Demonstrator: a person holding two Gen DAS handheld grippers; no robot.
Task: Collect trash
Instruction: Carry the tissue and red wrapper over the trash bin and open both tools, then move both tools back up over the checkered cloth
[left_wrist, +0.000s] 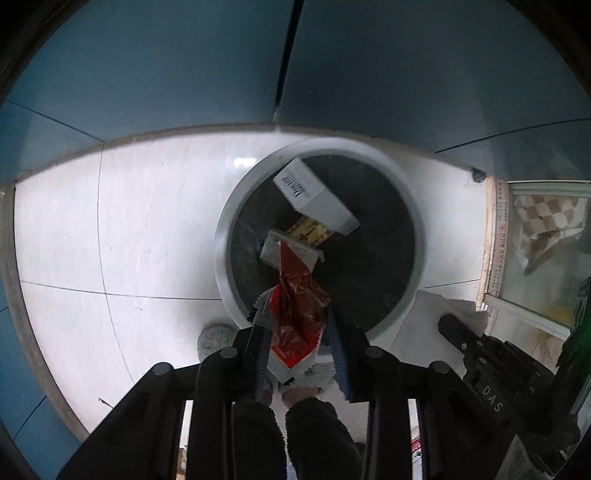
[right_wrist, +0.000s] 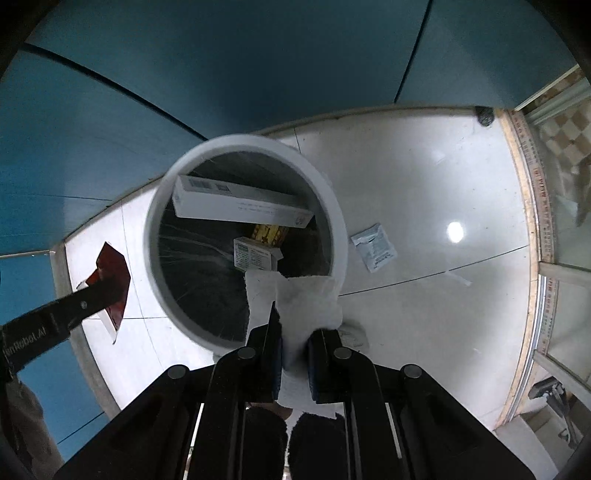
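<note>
A white round bin (left_wrist: 222, 236) (right_wrist: 152, 229) with a black liner stands on the pale floor below both grippers. Inside lie a long white box (left_wrist: 317, 195) (right_wrist: 236, 206), a yellow packet (left_wrist: 308, 230) (right_wrist: 269, 232) and a small printed box (left_wrist: 271, 249) (right_wrist: 255, 254). My left gripper (left_wrist: 293, 317) is shut on a crumpled red wrapper (left_wrist: 295, 295) (right_wrist: 114, 273) that hangs over the bin's near rim. My right gripper (right_wrist: 297, 325) is shut on a white paper tissue (right_wrist: 295, 291) (left_wrist: 454, 306), also at the near rim.
A white sachet (right_wrist: 373, 247) lies on the floor to the right of the bin. Blue wall panels (left_wrist: 184, 74) stand close behind it. A glass door with a wooden threshold (right_wrist: 535, 206) closes the right side. A person's dark fuzzy legs (left_wrist: 314, 424) are just below the grippers.
</note>
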